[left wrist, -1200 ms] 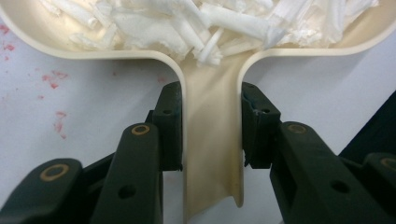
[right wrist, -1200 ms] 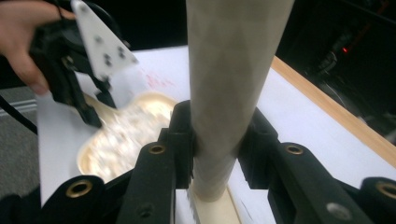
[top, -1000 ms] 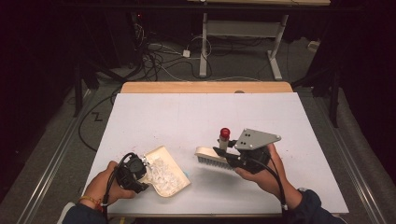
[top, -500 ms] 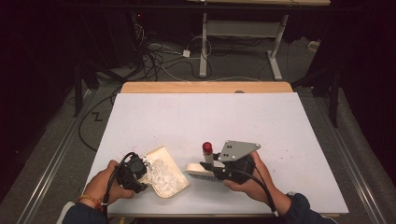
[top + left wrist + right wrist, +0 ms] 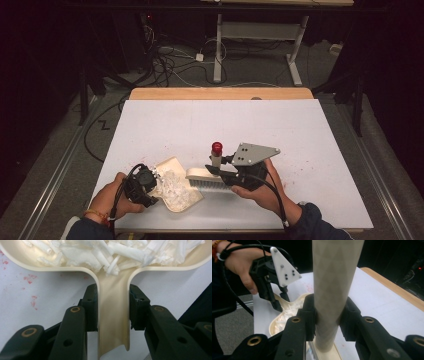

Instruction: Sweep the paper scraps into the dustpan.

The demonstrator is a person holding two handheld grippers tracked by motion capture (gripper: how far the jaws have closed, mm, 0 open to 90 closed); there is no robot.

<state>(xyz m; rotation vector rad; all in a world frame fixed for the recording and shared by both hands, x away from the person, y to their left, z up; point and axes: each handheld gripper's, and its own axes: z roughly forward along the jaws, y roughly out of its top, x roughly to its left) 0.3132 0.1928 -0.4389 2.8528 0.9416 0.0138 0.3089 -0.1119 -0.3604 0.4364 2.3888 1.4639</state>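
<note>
We see our left gripper (image 5: 145, 184) holding the dustpan (image 5: 176, 186) at seven o'clock. Our right gripper (image 5: 227, 176) holds the brush (image 5: 206, 176) at its three o'clock edge.

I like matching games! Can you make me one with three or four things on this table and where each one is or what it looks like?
Things:
1. cream plastic dustpan
2. white shredded paper scraps
3. cream brush with a red-tipped handle
4. pale wooden strip

Matches:
a. along the far edge of the white table
b. piled inside the pan
c. handle clamped in the left gripper
d. handle clamped in the right gripper

Pairs: 1-c, 2-b, 3-d, 4-a
</note>
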